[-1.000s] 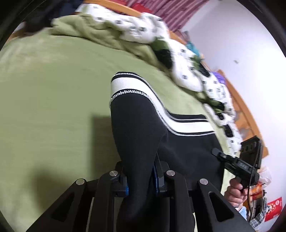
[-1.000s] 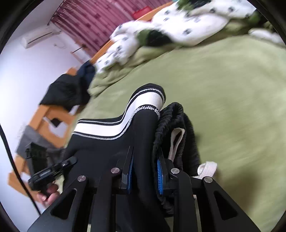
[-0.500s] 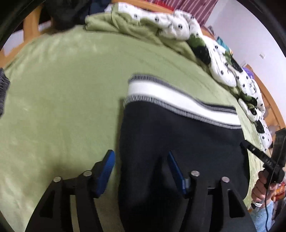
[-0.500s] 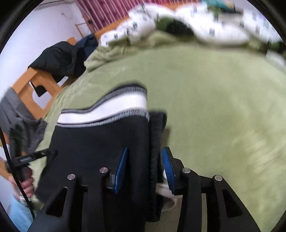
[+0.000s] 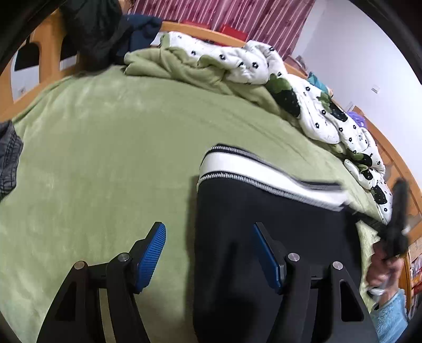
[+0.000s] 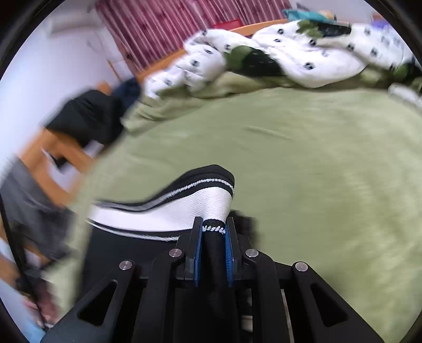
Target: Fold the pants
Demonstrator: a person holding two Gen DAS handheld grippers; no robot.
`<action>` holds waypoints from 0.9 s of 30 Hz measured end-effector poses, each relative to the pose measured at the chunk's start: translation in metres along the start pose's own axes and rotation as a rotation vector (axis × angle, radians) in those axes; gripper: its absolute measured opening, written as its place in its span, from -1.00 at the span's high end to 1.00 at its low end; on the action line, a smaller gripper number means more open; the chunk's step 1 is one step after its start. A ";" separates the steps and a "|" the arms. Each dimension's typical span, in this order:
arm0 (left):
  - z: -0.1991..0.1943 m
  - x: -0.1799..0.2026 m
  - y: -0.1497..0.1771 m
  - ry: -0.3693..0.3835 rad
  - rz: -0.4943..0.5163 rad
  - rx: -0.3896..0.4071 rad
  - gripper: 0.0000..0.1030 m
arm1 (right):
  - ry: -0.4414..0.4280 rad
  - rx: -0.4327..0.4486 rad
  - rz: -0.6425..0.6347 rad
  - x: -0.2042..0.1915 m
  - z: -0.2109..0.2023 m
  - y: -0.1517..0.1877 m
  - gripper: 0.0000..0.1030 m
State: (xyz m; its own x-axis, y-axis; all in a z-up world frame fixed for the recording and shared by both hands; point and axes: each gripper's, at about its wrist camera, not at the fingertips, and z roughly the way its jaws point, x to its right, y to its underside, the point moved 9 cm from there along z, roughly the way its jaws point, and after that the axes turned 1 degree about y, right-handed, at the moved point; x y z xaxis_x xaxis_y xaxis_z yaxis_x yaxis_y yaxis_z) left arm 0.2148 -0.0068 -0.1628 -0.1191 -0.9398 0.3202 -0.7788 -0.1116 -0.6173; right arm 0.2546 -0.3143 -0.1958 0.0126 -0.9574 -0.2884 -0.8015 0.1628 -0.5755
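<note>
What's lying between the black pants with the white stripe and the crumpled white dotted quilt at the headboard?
Only bare green blanket lies between the black pants and the white dotted quilt, seen in the left wrist view.

Lying bare and open across the green blanket left of the pants. Crowding the far edge: rumpled quilt, dark clothes, wooden bed frame. Intruding at left, grey garment.

Black pants with a white band edged in black-and-white stitching lie on a green bed blanket; beyond, a white quilt dotted with black flowers, and maroon striped curtains; blue-padded black claws.
</note>
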 end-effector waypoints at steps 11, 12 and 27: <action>0.044 0.056 -0.045 0.017 0.129 0.030 -0.26 | -0.036 0.126 -0.159 -0.059 -0.027 -0.030 0.39; 0.055 0.056 -0.045 -0.009 0.143 0.013 -0.26 | -0.003 0.092 -0.181 -0.060 -0.009 -0.024 0.40; 0.087 0.048 -0.020 -0.085 0.193 -0.057 -0.15 | 0.056 0.083 -0.184 -0.039 0.025 -0.013 0.46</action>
State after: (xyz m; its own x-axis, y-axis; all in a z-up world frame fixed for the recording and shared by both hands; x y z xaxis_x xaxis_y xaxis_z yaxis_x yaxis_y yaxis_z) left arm 0.2780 -0.0779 -0.1977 -0.2185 -0.9662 0.1369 -0.7808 0.0889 -0.6184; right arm 0.2792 -0.2736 -0.1962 0.1193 -0.9842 -0.1308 -0.7366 0.0005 -0.6763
